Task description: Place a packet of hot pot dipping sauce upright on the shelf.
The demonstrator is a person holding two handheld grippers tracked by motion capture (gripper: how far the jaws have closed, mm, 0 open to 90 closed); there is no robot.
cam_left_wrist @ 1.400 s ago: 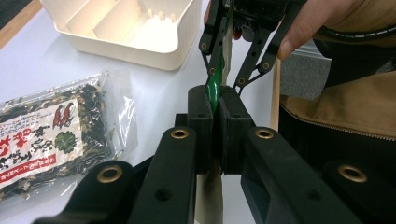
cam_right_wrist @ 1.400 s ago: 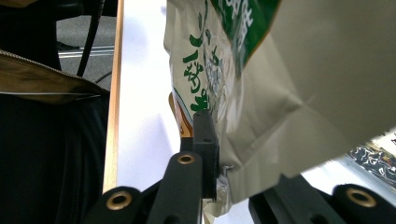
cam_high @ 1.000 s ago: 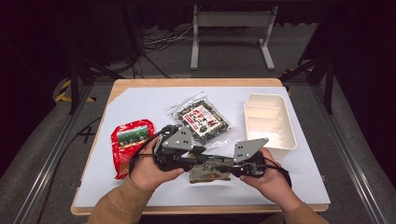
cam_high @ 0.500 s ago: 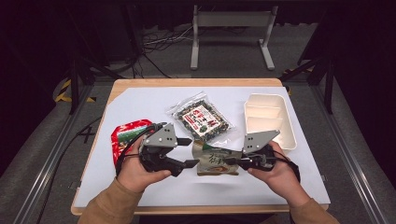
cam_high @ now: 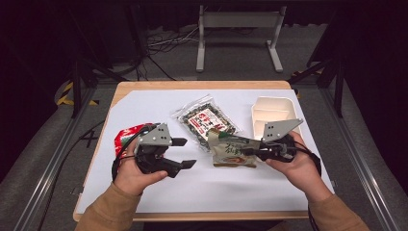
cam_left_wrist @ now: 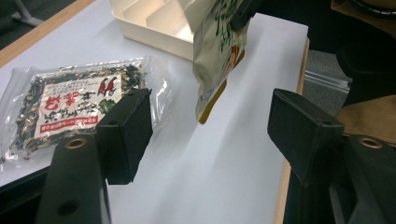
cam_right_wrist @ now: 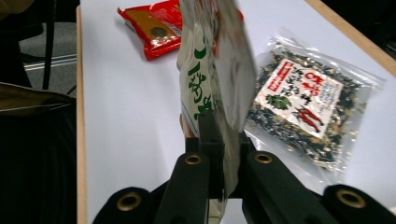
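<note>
Right gripper [cam_high: 250, 152] clamped on the beige snack pouch [cam_high: 231, 151], lifted off the table [cam_high: 159, 98] near the white tray [cam_high: 269, 108]. Left gripper [cam_high: 183, 153] spread wide, empty. Probably one pouch picked, none in the tray; clear bag [cam_high: 206, 121] and red packet [cam_high: 126, 137] left lying.

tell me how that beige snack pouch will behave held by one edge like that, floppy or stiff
Probably floppy: the beige snack pouch hangs from the right gripper, clamped on one edge, its free end drooping above the table. It looks light, since a thin pinch carries it. The glossy film may be slippery, so it could slide if swung. The left gripper stands open beside it.
</note>
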